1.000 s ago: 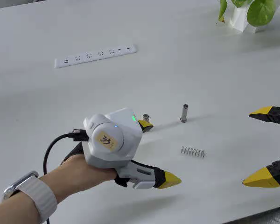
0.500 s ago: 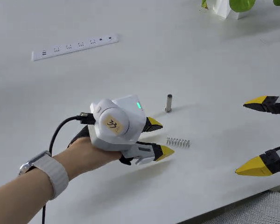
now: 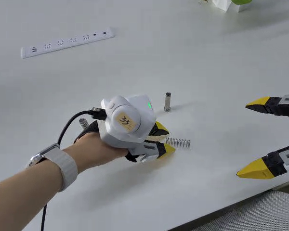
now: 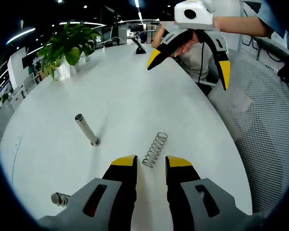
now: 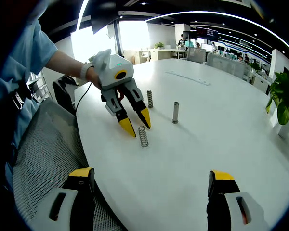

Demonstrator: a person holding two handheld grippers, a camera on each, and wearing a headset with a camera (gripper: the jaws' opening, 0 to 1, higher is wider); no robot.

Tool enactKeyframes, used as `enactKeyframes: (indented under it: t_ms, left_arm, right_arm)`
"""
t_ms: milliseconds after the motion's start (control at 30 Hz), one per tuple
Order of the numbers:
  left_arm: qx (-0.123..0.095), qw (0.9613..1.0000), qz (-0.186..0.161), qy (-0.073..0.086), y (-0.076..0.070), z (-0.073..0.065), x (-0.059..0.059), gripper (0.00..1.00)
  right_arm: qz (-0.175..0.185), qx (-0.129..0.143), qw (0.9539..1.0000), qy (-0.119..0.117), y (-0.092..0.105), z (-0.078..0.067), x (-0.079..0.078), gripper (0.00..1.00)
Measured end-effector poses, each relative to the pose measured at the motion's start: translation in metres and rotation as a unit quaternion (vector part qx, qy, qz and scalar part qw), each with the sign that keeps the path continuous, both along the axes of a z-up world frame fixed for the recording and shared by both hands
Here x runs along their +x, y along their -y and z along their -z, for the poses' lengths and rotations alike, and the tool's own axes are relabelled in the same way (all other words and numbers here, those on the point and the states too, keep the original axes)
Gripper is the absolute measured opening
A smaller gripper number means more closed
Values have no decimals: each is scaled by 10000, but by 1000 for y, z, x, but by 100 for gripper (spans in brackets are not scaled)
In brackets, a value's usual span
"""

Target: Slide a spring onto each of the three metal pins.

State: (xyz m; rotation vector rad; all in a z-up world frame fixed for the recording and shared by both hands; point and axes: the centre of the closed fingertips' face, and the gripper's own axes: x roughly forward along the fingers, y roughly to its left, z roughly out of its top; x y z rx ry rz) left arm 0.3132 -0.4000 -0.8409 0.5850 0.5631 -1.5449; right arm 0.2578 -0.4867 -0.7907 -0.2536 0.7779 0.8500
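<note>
1 loose spring (image 3: 178, 142) is seen lying flat on the white tabletop (image 3: 192, 57). Its near end is placed just between the 2 yellow tips of the left claw (image 3: 164, 138). The jaws of this claw are set narrowly spread, 1 on each side of that end. In the left gripper view a small gap is seen at both sides, so the spring is not pinched as far as can be told.

A bare pin (image 3: 167, 102) is stood upright near the spring, a little beyond it. A second pin (image 3: 83, 123), with a spring already fitted around it, is stood behind the hand (image 3: 94, 149) by which the left claw is held.

The right claw (image 3: 249, 137) is held well apart from the spring, at the right, close to the tabletop edge. Its jaws are spread wide and it is empty.

A white power strip (image 3: 67, 42) is laid at the far side of the tabletop, and a plant pot (image 3: 227, 4) is placed at the far right corner.
</note>
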Motion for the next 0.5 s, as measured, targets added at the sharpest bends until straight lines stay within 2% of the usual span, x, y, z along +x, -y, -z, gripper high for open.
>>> enactKeyframes:
  t_ms: [67,100,167,300,500]
  left_arm:
    - [106,9999,25,-21,0,3,0,18]
    - [89,10000,10,-35,2,2,1,17]
    - [109,9999,53,31,3,2,3,16]
    - [213,9997,66,25,2,2,3,15]
    - [541,9980,275,150,-1,4,0,10]
  right_arm:
    - [6,-6,10000,-21,0,1,-1,98]
    - [10,0,10000,-21,0,1,-1,98]
    - [18,20,10000,-18,-1,1,0,98]
    - [5,26,10000,-12,-3,1,1,97]
    - [-22,52,10000,-12,-7,1,3,97]
